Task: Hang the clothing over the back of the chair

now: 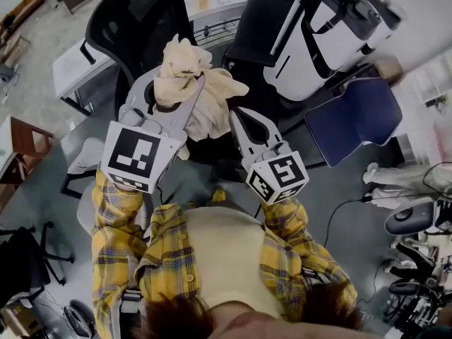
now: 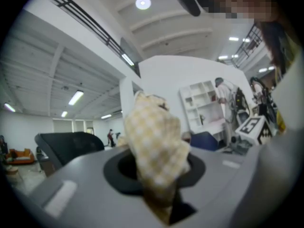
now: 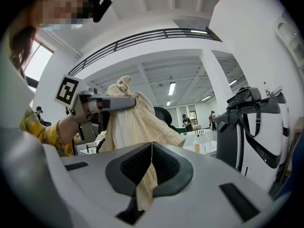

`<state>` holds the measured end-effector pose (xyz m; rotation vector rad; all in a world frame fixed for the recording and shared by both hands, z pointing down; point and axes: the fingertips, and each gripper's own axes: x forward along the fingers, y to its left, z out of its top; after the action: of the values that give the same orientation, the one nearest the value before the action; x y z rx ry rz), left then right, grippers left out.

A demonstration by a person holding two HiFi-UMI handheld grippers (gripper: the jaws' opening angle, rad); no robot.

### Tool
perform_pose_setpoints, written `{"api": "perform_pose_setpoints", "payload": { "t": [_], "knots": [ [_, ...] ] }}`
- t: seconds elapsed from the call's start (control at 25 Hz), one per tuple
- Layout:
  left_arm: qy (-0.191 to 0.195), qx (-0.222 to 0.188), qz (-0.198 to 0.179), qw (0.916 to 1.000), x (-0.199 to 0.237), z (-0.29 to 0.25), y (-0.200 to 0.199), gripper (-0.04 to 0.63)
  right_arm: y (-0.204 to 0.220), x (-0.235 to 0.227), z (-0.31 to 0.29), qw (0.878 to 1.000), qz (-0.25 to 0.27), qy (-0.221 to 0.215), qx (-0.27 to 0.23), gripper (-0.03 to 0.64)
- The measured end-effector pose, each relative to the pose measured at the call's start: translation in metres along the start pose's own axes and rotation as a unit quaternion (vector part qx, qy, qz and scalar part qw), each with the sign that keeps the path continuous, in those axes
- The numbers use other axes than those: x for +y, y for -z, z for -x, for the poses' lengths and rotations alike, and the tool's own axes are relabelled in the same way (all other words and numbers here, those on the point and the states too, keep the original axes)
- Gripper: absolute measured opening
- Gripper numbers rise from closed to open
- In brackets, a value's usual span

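A cream, faintly yellow-checked piece of clothing (image 1: 189, 83) hangs bunched in the air between both grippers. My left gripper (image 1: 199, 83) is shut on its upper part; in the left gripper view the cloth (image 2: 154, 144) fills the gap between the jaws (image 2: 159, 175). My right gripper (image 1: 235, 114) is shut on a lower edge, and a thin fold of the cloth (image 3: 127, 122) runs down between its pressed pads (image 3: 151, 151). The black mesh office chair (image 1: 134, 16) stands just beyond the clothing, its back towards me. The clothing does not touch the chair.
A blue chair (image 1: 357, 115) stands to the right. A large black and white machine (image 1: 318, 34) is behind it. A white desk (image 1: 74, 69) sits left of the black chair, with a wooden chair (image 1: 21, 154) at the far left. Cables and gear (image 1: 417, 260) lie on the floor at right.
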<state>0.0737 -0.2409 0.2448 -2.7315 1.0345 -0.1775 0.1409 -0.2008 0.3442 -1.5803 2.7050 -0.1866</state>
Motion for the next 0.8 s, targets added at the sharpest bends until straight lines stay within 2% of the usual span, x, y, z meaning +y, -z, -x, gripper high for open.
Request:
{"api": "perform_pose_setpoints", "payload": {
  "t": [0.44, 0.8],
  "knots": [
    [-0.077, -0.003, -0.038, 0.9963, 0.039, -0.024, -0.039, 0.117, -0.002, 0.002, -0.018, 0.996, 0.001, -0.086, -0.003, 0.014],
    [-0.094, -0.034, -0.071, 0.9924, 0.082, -0.023, -0.074, 0.117, -0.010, 0.011, -0.044, 0.996, 0.008, -0.093, -0.003, 0.014]
  ]
}}
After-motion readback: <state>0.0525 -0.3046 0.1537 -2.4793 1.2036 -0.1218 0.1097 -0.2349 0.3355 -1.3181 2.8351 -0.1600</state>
